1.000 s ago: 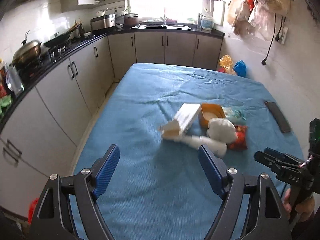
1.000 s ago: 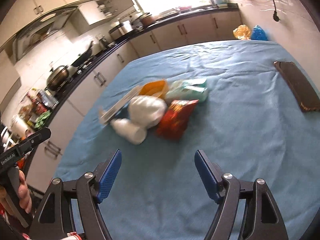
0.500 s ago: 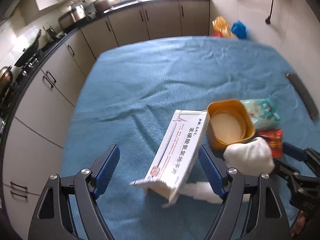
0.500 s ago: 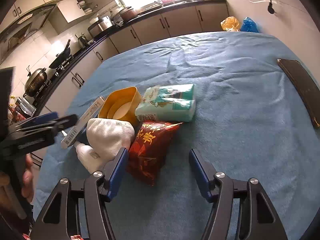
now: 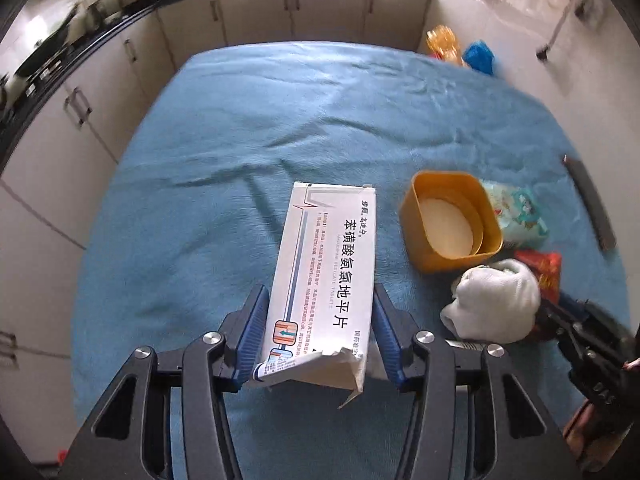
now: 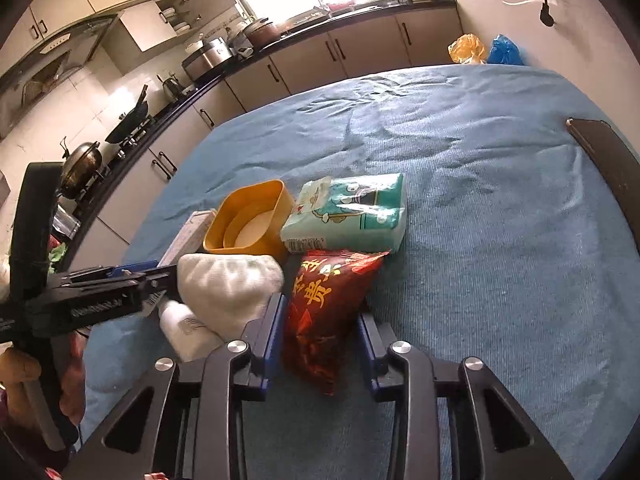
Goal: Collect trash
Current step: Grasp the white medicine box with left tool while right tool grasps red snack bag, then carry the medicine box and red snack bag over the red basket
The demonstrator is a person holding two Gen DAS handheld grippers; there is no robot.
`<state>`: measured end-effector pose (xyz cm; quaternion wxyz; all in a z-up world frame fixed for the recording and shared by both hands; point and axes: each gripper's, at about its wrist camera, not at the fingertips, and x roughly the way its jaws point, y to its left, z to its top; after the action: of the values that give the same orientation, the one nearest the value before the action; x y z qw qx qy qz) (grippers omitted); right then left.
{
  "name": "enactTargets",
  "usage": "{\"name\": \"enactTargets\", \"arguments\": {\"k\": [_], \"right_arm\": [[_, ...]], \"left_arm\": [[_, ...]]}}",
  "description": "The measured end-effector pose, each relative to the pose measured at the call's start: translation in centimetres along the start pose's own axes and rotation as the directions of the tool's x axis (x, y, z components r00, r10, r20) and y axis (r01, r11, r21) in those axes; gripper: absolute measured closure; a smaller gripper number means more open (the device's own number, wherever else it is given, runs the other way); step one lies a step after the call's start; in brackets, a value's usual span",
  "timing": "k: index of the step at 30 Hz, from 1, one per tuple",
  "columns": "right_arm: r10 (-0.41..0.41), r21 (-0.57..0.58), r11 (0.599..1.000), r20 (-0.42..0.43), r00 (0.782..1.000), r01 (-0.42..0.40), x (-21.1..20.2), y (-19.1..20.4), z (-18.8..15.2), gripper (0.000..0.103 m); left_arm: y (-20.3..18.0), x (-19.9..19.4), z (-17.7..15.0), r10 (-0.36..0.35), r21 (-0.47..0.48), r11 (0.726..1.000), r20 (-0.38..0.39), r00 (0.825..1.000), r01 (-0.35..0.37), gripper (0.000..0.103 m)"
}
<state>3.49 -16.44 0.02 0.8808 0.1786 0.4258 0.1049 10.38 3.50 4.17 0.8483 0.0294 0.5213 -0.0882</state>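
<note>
— Nearest first: what do we record?
— Our left gripper [image 5: 318,336] is clamped on one torn medicine box [image 5: 326,276]; our right gripper [image 6: 320,332] brackets one red snack bag [image 6: 326,304], pads touching, grip uncertain.
— Beyond?
— One white cloth [image 6: 228,284], one orange tub [image 6: 248,220], one tissue pack [image 6: 352,216], all crowded together on the blue tablecloth [image 6: 500,240].

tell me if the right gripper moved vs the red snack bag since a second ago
Yes. The right gripper has advanced toward the red snack bag, which lay well ahead of its fingers a second ago and now sits between them, beside the white cloth.
</note>
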Motion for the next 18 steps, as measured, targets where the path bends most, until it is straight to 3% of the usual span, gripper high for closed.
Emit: {"name": "enactTargets", "arguments": {"k": [7, 18], "right_arm": [[0.017, 0.027, 0.999, 0.024, 1.000, -0.018, -2.4, 0.0, -0.9, 0.069], [0.068, -0.011, 0.998, 0.065, 0.996, -0.067, -7.4, 2.5, -3.3, 0.069]], "left_arm": [[1.4, -5.7, -2.6, 0.014, -0.029, 1.000, 0.102, 0.995, -0.011, 0.053], [3.7, -14.0, -10.6, -0.013, -0.074, 0.997, 0.194, 0.981, 0.028, 0.053]]}}
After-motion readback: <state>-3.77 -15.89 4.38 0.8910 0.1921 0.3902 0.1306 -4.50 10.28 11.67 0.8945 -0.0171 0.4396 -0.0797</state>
